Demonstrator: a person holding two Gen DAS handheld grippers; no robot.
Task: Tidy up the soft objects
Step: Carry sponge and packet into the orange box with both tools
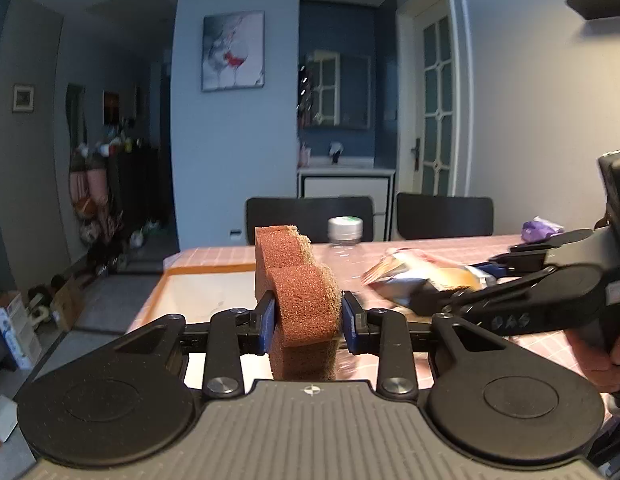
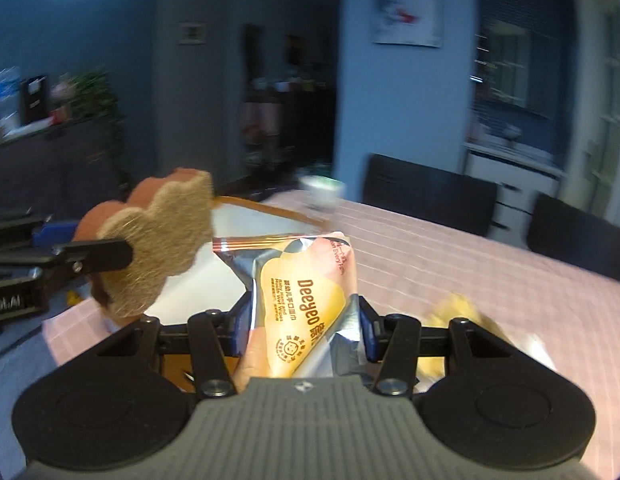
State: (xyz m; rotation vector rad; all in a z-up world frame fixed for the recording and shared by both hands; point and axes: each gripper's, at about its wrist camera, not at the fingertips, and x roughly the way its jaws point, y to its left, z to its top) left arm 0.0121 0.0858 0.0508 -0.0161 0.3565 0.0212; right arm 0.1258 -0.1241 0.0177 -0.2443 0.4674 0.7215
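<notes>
We record the left gripper point(image 1: 308, 316) closed on a rust-brown, wavy-edged sponge with a tan scouring face point(image 1: 298, 280). Its blue pads press the sponge from both sides. The sponge stands on edge between them, clear of the surface, above the near edge of the pink checked tablecloth point(image 1: 470, 248).

We record the right gripper point(image 2: 304, 320) closed on a silver, yellow and pink foil pack of wet wipes point(image 2: 306, 292). The pack is creased where the blue pads pinch it, and it is raised off the table. In the left wrist view this gripper enters from the right side, with part of a hand point(image 1: 602, 364) on its handle. The pack there shows blurred, just right of the sponge.

In the right wrist view the sponge and the left gripper sit to the left of the pack, close by but apart from it.

Below and beyond the sponge lies a white tray with an orange rim point(image 1: 198, 292), toward the left edge of the table. A blurred yellow item point(image 2: 458, 312) lies on the cloth right of the right gripper; we cannot tell what it is.

Further back stands a clear plastic bottle with a pale cap point(image 1: 345, 236). A crumpled purple object point(image 1: 540, 229) rests near the far right corner. Two black chairs point(image 1: 310, 216) stand at the far edge.
</notes>
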